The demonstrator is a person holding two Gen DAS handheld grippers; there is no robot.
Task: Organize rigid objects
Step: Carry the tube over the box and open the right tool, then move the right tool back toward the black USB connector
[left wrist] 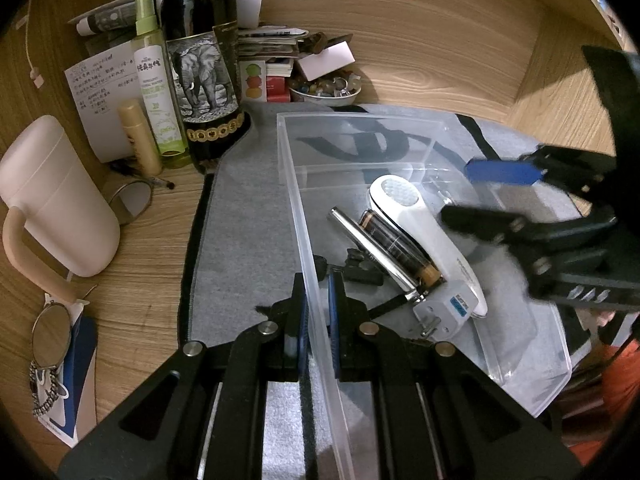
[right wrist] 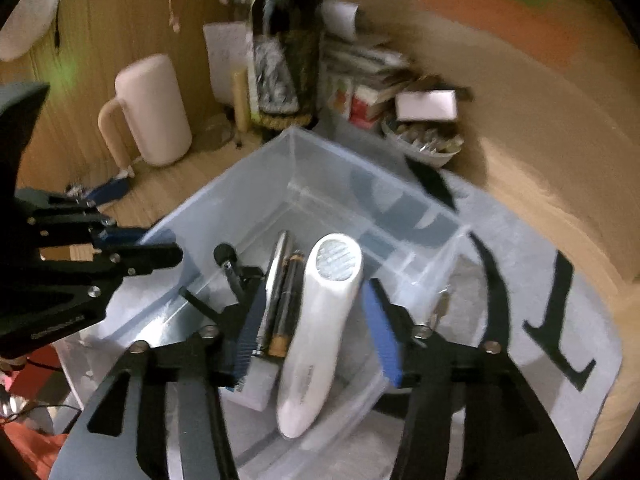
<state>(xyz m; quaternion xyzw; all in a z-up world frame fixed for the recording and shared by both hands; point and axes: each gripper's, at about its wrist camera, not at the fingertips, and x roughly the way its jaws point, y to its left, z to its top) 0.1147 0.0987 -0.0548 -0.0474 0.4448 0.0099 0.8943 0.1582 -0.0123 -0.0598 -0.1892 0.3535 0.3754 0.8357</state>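
Clear plastic bin [left wrist: 304,216] already holds white handheld device [right wrist: 316,320], battery [left wrist: 396,246], pen [left wrist: 372,254], plug adapter [left wrist: 444,312]; my left hand-held gripper [left wrist: 318,316] pinches its wall, right hand-held gripper [right wrist: 316,336] hangs wide over it, looks nearly done.

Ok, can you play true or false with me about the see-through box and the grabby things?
1. The left gripper pinches the wall of the clear plastic storage box. True.
2. The white handheld device with a round textured head lies outside the box on the grey felt mat. False: it lies inside the box.
3. The right gripper is shut tight on the device. False: its jaws are open, one on each side of it.
4. A dark wine bottle with an elephant label stands upright behind the box. True.
5. A brown-and-gold battery lies beside the device. True.
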